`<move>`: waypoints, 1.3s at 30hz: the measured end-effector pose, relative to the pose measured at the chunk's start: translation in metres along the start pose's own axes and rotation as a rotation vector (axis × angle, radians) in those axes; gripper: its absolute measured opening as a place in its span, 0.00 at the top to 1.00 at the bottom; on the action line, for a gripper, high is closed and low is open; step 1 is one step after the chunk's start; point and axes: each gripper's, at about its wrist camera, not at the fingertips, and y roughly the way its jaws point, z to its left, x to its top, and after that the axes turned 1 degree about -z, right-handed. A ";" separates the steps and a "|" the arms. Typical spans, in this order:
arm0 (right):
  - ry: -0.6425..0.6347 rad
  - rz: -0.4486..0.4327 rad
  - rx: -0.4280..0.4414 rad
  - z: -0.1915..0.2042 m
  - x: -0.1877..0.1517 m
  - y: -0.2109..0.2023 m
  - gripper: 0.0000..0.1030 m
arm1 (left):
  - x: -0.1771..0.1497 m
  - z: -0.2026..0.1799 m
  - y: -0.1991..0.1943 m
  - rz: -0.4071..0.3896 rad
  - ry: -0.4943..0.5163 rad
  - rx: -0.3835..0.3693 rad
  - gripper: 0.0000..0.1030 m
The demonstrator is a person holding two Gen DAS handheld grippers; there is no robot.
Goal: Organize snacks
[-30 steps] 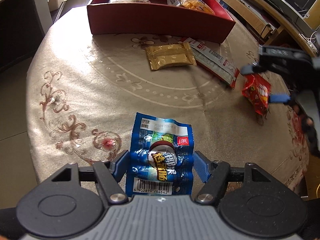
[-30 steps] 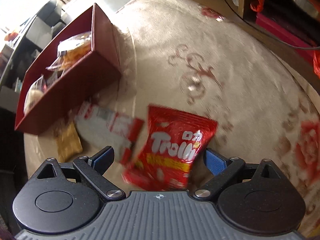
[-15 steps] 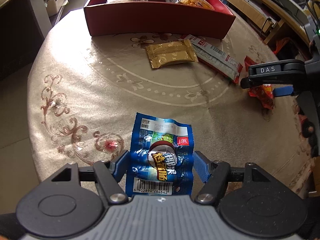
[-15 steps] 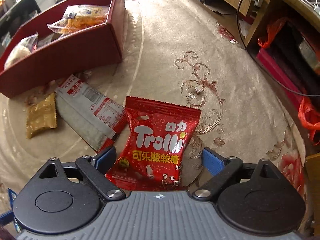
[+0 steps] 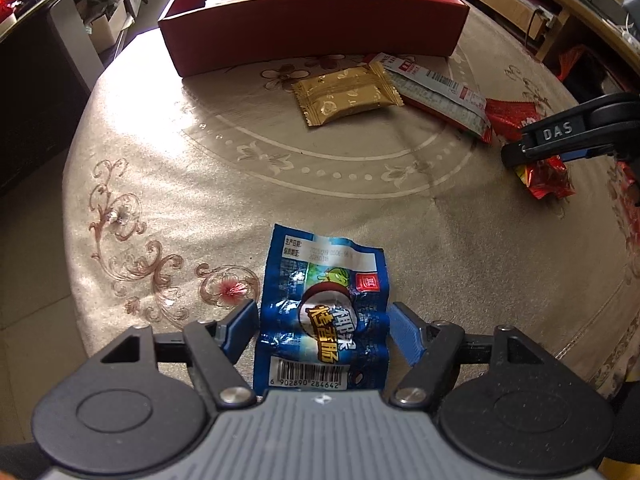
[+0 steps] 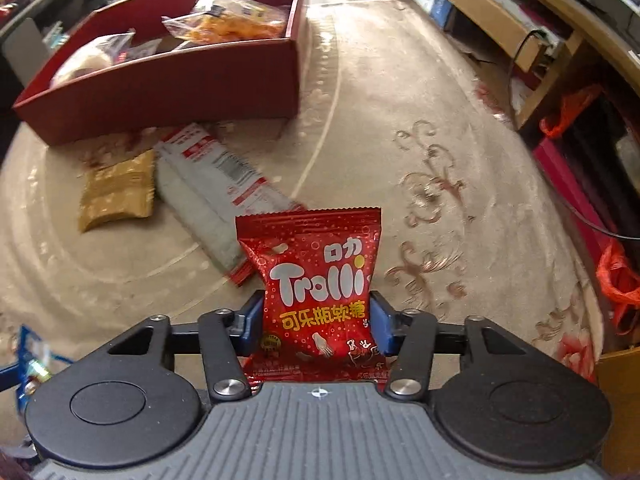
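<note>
Your left gripper [image 5: 324, 334] sits low over the table with its jaws spread just wider than the blue sausage packet [image 5: 323, 312], which lies flat between them; both blue pads are just beside the packet's side edges, and whether either one is touching it I cannot tell. That packet looks light, soft and slick, a crinkled film over something lumpy, so I would expect it to buckle or slip if you pinch the empty film; take it across the fuller middle, where the pads already stand. Ahead of this gripper the tablecloth [image 5: 168, 168] is bare all the way to the gold wafer pack [image 5: 346, 94] and the red box [image 5: 312, 24] beyond it, so you have open room forward. The table edge falls away close on the left side.

Your right gripper [image 6: 318, 320] is closed on the red gummy bag [image 6: 316, 288], pads pressing its lower half from both sides, and the bag stands upright, seemingly raised off the cloth. It is light and puffy, likely to crush rather than break, and glossy enough to slide. Forward and left lies the long white-and-red packet [image 6: 212, 184], then the box; the table edge drops off to the right.
</note>
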 end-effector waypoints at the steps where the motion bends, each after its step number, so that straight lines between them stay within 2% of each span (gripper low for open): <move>1: -0.004 -0.003 0.005 0.000 -0.002 -0.003 0.45 | 0.000 -0.001 0.000 0.000 0.004 0.010 0.36; 4: -0.025 -0.025 -0.008 0.001 -0.010 -0.014 0.46 | 0.000 -0.003 0.000 0.003 0.003 0.018 0.38; 8: -0.025 -0.069 0.015 0.002 -0.017 -0.037 0.46 | -0.001 -0.004 -0.004 0.003 -0.019 -0.003 0.39; 13: -0.025 -0.104 0.047 0.003 -0.029 -0.059 0.46 | 0.002 -0.005 -0.017 -0.040 -0.031 -0.016 0.39; 21: -0.031 -0.102 0.059 0.009 -0.031 -0.059 0.46 | 0.017 -0.009 -0.023 -0.077 -0.041 -0.016 0.39; 32: -0.082 -0.154 0.079 0.031 -0.008 -0.065 0.46 | 0.056 -0.006 -0.031 -0.154 -0.049 0.007 0.39; 39: -0.061 -0.194 0.088 0.034 0.016 -0.067 0.46 | 0.086 -0.001 -0.034 -0.205 -0.045 0.018 0.39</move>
